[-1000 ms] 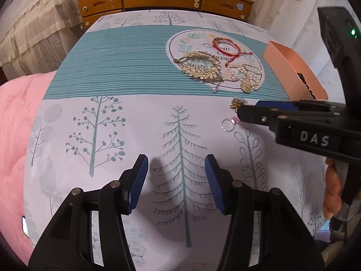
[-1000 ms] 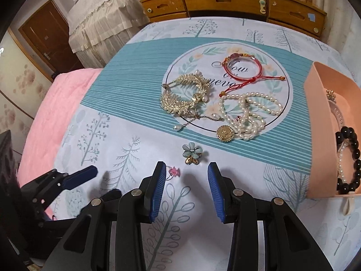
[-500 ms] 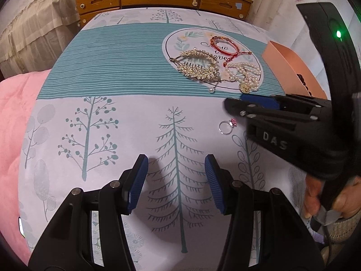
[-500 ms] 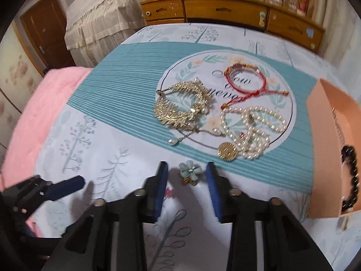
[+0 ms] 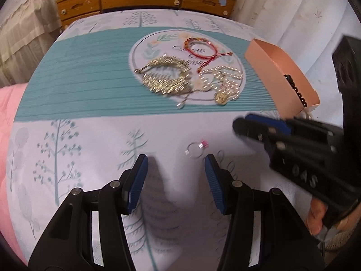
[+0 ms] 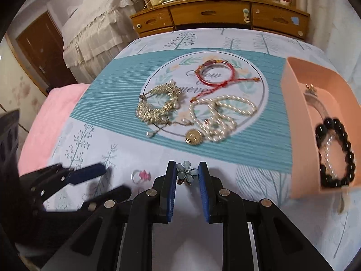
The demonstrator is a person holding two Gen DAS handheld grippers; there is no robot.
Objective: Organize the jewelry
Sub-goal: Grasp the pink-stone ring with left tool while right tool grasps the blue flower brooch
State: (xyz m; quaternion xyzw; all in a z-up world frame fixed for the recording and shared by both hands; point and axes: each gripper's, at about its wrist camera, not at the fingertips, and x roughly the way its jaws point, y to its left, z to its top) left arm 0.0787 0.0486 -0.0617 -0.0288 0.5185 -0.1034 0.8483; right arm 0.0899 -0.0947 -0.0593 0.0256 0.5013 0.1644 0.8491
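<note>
Both wrist views close, angled down over bedspread [image 5: 94,94]; share jewelry pile [image 6: 194,113].

Teal-striped tree-print cloth [image 6: 126,85]; peach box [image 6: 300,122]; red bracelet [image 6: 214,72]; blue-grey flower [image 6: 186,171].

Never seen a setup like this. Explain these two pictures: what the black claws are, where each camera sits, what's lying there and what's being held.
A person holds a two-finger gripper in each hand, with a camera on each looking forward along its fingers.

The left camera shows the left gripper, jaws apart and holding nothing, just short of a small ring with a pink stone. The other gripper crosses that view at right.

The right camera shows the right gripper closed on a blue flower piece.

Everything lies on a tree-printed cloth: a gold leaf piece, a red cord bracelet and pearls with a gold pendant. The pink box already holds a black bead bracelet.
</note>
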